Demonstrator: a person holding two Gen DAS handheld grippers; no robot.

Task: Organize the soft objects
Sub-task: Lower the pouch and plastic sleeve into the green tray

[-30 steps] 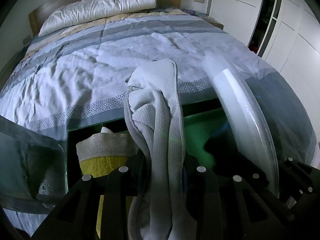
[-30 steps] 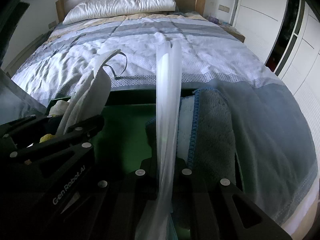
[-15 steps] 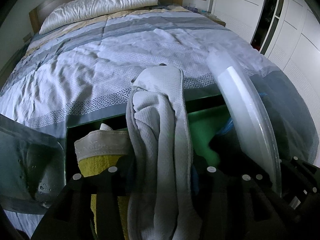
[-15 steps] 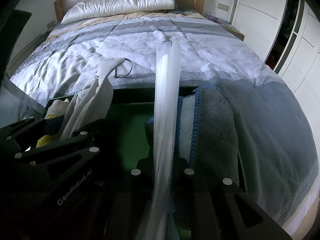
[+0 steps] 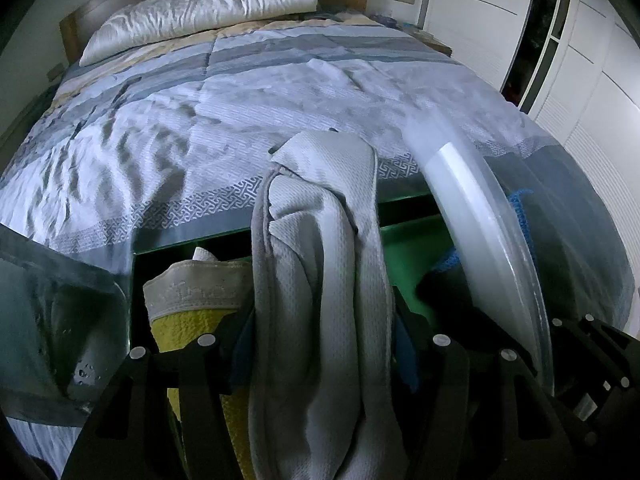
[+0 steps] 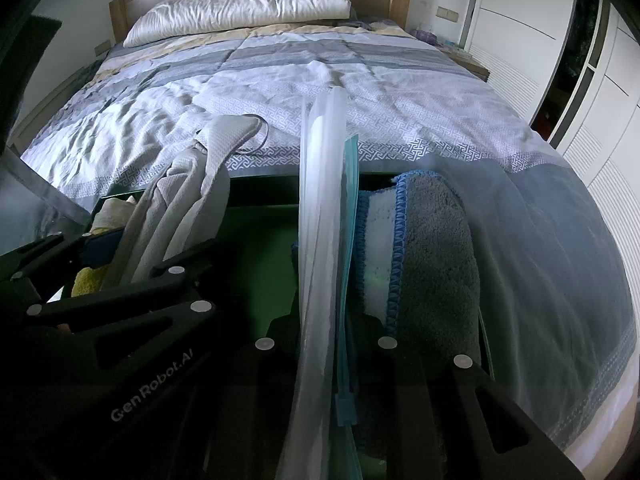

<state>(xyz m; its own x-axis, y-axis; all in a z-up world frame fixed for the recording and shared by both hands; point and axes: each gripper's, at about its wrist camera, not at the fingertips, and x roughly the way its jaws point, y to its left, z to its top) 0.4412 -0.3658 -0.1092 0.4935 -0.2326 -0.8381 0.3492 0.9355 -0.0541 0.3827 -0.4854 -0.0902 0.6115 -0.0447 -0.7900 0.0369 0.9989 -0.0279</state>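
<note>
As tongs (image 5: 324, 344) part, grey cloth (image 5: 320, 280) looser.

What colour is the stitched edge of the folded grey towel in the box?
Blue, on the grey towel; the right wrist view shows it best.

White lettering "GenRobot.AI" was read on the black plastic body of the left gripper (image 6: 168, 256), seen in the right wrist view. Faint embroidered letters were noticed on the beige band of the yellow terry towel (image 5: 192, 300) in the left wrist view, but they could not be read.
</note>
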